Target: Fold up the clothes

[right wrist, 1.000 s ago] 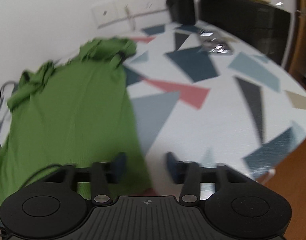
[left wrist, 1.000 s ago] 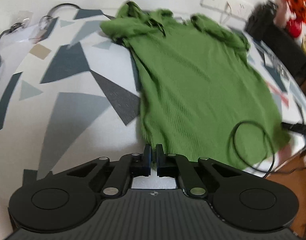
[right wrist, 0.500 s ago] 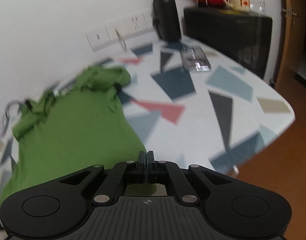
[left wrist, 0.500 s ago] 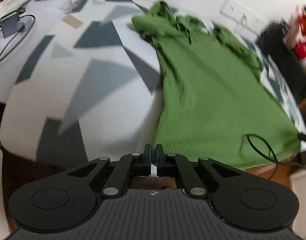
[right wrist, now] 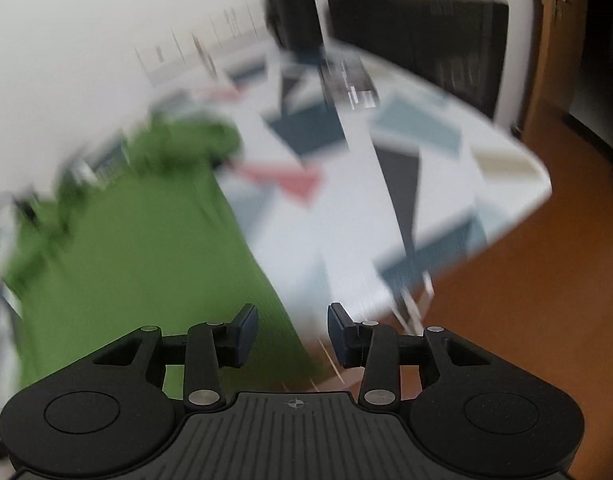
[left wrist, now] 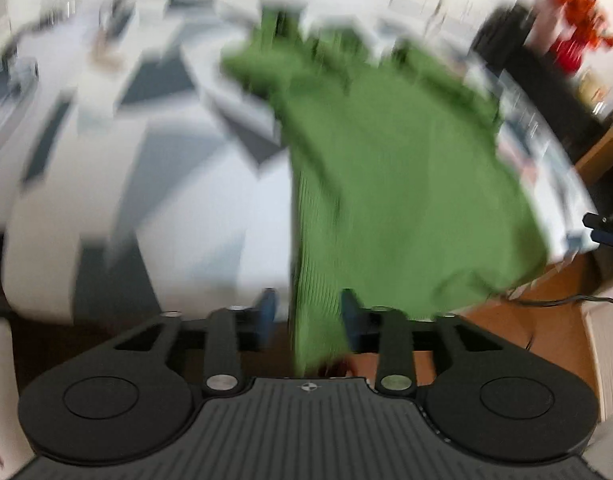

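Though both views are blurred, the left gripper (left wrist: 306,314) shows its jaws spread wide, with the hem of the green shirt (left wrist: 390,184) hanging between them off the table (left wrist: 210,224) edge. The right gripper (right wrist: 292,332) is spread too, over the shirt's other corner.

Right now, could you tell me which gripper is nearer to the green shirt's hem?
Left. The left gripper has its open jaws either side of the green shirt hem; the right gripper, also open, sits at the hem's corner, mostly beside it.
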The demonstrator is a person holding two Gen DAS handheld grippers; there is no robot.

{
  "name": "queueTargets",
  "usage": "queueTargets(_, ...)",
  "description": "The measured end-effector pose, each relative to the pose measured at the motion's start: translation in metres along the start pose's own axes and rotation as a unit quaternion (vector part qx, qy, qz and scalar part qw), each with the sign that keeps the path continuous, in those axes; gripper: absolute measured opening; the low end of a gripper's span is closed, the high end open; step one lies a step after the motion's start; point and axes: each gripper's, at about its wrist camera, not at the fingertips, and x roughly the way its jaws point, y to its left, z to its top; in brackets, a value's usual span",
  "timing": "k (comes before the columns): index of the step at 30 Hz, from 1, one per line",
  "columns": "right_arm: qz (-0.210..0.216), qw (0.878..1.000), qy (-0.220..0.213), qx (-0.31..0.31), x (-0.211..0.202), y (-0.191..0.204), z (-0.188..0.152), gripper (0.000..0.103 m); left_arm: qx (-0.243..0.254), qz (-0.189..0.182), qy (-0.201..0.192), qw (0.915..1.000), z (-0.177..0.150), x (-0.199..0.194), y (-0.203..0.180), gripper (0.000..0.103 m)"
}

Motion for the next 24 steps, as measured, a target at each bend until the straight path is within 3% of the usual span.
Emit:
queueTargets(5, 0.075, 0.994, -0.079, -0.01, -0.033, 0.039, 0.077, 0.037, 0.018, 0.024, -0.083, 0.9961, 0.059, -0.02, -0.001, 0.046)
queueTargets(10, 0.094, 0.987, -0.115, -0.061, -0.01, 0.094, 0.135, 0.037, 0.025, 0.043, -0.089, 0.9948, 0.1, 0.008, -0.01, 0.046)
queueTargets(12, 0.091, 0.986, -0.112, -0.084, 0.013, 0.114, 0.15, 0.037, 0.028, 0.052, -0.089, 0.9943, 0.114, 0.023, -0.017, 0.059)
queueTargets(13, 0.091, 0.985, -0.111, -0.094, 0.025, 0.123, 0.156, 0.038, 0.031, 0.056, -0.093, 0.9936, 0.122, 0.029, -0.019, 0.07)
queueTargets(14, 0.092, 0.984, -0.109, -0.107, 0.038, 0.133, 0.162, 0.044, 0.038, 0.06, -0.093, 0.9931, 0.133, 0.04, -0.023, 0.072)
queueTargets(16, 0.098, 0.98, -0.088, -0.147, 0.076, 0.156, 0.176, 0.048, 0.056, 0.068, -0.091, 0.9919, 0.157, 0.062, -0.031, 0.072)
queueTargets(20, 0.089, 0.973, -0.026, -0.212, 0.172, 0.2, 0.184, 0.048, 0.057, 0.075, -0.048, 0.9944, 0.199, 0.137, -0.049, 0.072)
queueTargets(22, 0.085, 0.969, 0.0, -0.232, 0.216, 0.213, 0.183, 0.048, 0.067, 0.098, -0.031, 0.9925, 0.209, 0.175, -0.06, 0.072)
queueTargets(24, 0.088, 0.968, 0.007, -0.233, 0.231, 0.21, 0.183, 0.049, 0.074, 0.129, -0.017, 0.9888, 0.217, 0.211, -0.069, 0.072)
